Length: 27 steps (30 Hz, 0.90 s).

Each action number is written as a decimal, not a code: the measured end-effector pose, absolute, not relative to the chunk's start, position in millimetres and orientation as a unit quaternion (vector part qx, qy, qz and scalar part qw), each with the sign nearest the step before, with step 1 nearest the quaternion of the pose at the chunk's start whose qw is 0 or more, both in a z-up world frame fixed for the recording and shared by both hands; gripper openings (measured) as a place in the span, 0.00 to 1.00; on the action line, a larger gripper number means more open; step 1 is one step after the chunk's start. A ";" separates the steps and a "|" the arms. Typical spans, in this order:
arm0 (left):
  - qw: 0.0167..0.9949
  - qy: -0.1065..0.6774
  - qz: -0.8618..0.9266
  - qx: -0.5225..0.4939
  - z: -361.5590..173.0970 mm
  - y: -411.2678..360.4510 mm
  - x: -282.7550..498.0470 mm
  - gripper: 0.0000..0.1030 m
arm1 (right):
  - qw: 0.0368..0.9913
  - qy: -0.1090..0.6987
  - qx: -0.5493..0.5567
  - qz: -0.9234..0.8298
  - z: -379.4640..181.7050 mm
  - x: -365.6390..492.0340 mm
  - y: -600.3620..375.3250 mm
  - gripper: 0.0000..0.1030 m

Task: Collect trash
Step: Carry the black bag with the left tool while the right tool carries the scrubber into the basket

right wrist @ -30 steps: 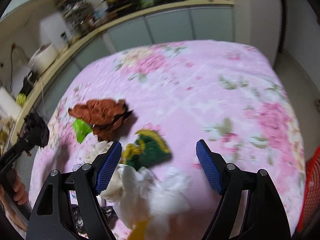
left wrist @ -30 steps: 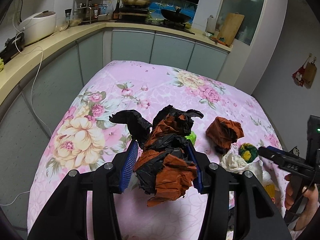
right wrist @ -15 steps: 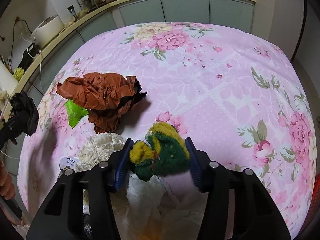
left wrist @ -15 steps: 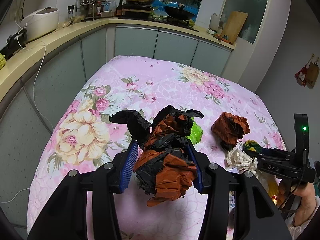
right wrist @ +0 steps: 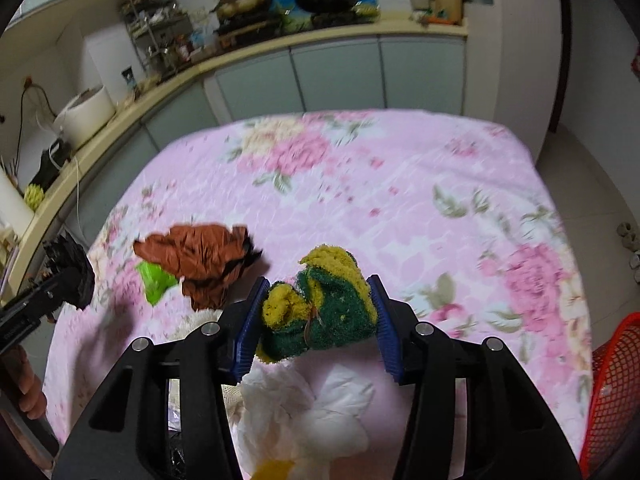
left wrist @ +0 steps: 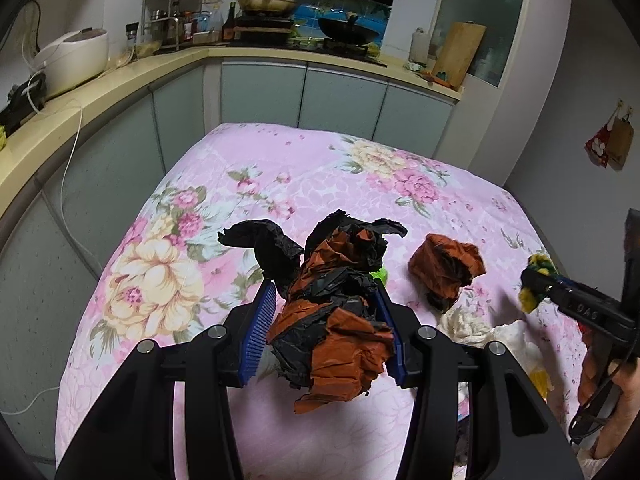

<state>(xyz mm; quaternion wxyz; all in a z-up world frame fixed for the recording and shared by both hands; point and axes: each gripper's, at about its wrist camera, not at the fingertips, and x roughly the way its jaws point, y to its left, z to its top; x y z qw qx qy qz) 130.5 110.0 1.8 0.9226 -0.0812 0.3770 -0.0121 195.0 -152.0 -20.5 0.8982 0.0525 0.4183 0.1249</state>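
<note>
My left gripper [left wrist: 326,300] is shut on a crumpled black and orange-brown bag [left wrist: 332,312], held above the table with the pink floral cloth [left wrist: 280,184]. My right gripper [right wrist: 318,292] is shut on a green and yellow scrubbing sponge [right wrist: 320,312], lifted off the cloth; it also shows at the right of the left wrist view [left wrist: 538,284]. A second brown crumpled wrapper [right wrist: 196,256] lies on the cloth beside a green scrap [right wrist: 154,282]. White crumpled tissue [right wrist: 304,412] lies below the right gripper.
A red mesh basket [right wrist: 612,396] stands at the table's right edge. A kitchen counter [left wrist: 100,80] with a rice cooker [left wrist: 76,56] and grey cabinets runs behind and to the left. A cream cloth lump [left wrist: 464,320] lies near the brown wrapper.
My right gripper closed on the green and yellow sponge and lifted it off the cloth. My left gripper kept hold of the black and orange bag, rising slightly.
</note>
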 end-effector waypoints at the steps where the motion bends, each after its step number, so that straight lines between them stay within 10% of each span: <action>1: 0.924 0.374 -0.014 -0.079 4.2 107.0 131.2 0.45 | 0.901 0.412 0.056 0.122 -16.6 193.1 -155.4 0.47; 27: 0.936 0.336 -0.104 -0.013 44.6 5.2 157.1 0.45 | 0.942 0.311 0.117 0.048 44.8 131.0 -239.6 0.47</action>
